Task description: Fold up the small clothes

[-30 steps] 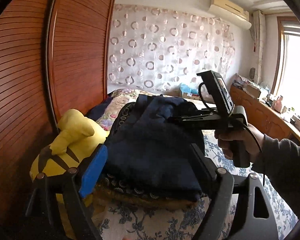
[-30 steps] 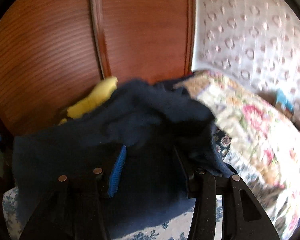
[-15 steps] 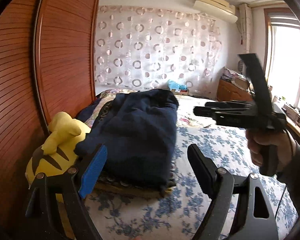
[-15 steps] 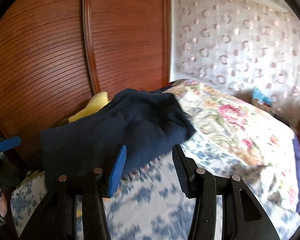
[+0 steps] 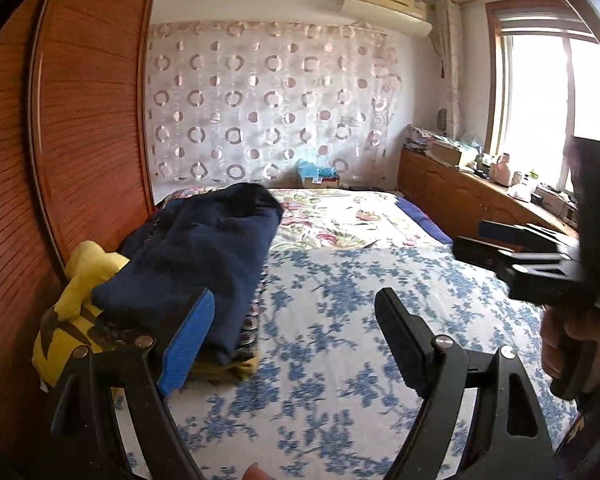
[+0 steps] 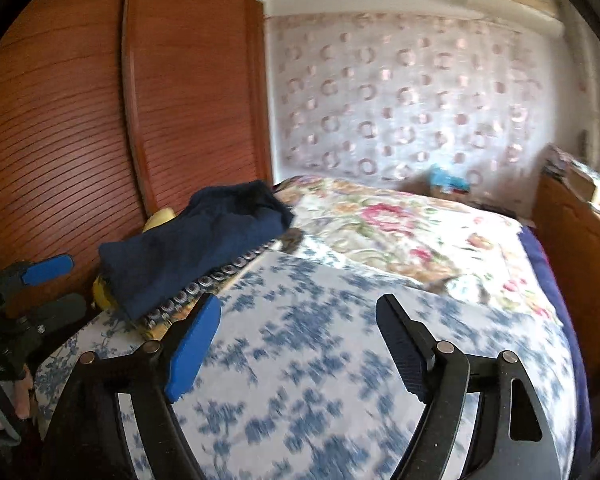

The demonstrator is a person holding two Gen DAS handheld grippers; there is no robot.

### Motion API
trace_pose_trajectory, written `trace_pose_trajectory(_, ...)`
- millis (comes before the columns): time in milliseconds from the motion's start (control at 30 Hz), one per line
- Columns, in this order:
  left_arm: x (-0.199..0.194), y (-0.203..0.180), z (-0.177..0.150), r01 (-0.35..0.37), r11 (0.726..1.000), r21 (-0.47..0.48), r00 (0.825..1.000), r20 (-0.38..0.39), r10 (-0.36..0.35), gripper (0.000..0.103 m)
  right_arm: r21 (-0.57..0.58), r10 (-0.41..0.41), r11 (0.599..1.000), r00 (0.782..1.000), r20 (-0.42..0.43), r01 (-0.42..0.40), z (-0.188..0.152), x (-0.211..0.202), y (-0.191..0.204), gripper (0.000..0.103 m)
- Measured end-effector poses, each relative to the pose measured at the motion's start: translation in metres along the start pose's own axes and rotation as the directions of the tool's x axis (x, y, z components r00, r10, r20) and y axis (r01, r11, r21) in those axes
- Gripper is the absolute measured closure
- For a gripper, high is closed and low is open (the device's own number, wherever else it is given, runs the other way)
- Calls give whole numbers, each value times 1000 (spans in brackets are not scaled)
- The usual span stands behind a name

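A folded dark navy garment (image 5: 204, 256) lies on top of a small stack of folded clothes at the left edge of the bed, next to the wardrobe. It also shows in the right wrist view (image 6: 196, 240). My left gripper (image 5: 296, 336) is open and empty, held above the blue-flowered bedsheet (image 5: 340, 320) just right of the stack. My right gripper (image 6: 300, 340) is open and empty over the same sheet, away from the stack. The right gripper also shows at the right edge of the left wrist view (image 5: 540, 256).
A yellow plush toy (image 5: 76, 300) sits between the stack and the wooden wardrobe doors (image 5: 80, 120). A flowered quilt (image 5: 340, 216) covers the far half of the bed. A wooden sideboard (image 5: 472, 196) with clutter runs along the right wall under the window.
Both grippers have pulled back from the navy garment, which now lies free on the stack. The right gripper has swung away to the right, over the sheet.
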State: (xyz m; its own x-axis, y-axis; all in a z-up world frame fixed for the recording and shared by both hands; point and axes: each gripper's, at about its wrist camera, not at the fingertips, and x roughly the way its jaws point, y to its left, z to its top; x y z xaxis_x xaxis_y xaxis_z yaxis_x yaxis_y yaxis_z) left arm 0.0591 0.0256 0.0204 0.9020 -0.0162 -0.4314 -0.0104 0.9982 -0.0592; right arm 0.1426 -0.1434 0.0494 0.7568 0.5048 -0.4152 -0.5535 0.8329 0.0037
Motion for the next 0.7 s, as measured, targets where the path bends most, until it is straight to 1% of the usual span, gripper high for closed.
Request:
trace_pose_trajectory(100, -2, -12, 9, 20, 1000, -5, 1000, 11, -20, 20, 45, -62, 997, 998, 32, 61, -13, -33, -3, 21)
trace_pose_trajectory(233, -6, -27, 23, 26, 1000, 2, 999, 28, -26, 20, 112, -118, 988, 991, 63, 110, -27, -67, -8, 21)
trace_pose_trajectory(333, -10, -39, 29, 22, 1000, 18, 999, 47, -23, 20, 134, -155, 981, 984, 84, 143, -34, -94, -12, 21)
trace_pose_trajectory(433, -14, -47, 31, 17, 999, 30, 998, 56, -19, 20, 143, -186, 975, 977, 102, 171, -38, -112, -14, 21)
trace_pose_trajectory(633, -21, -59, 32, 39, 998, 45, 997, 57, -42, 20, 165, -214, 967, 969, 125, 193, -45, -116, -3, 21)
trace_pose_trajectory(700, -23, -62, 32, 36, 998, 49, 997, 60, -39, 20, 170, -222, 965, 967, 129, 199, -49, -107, 0, 21)
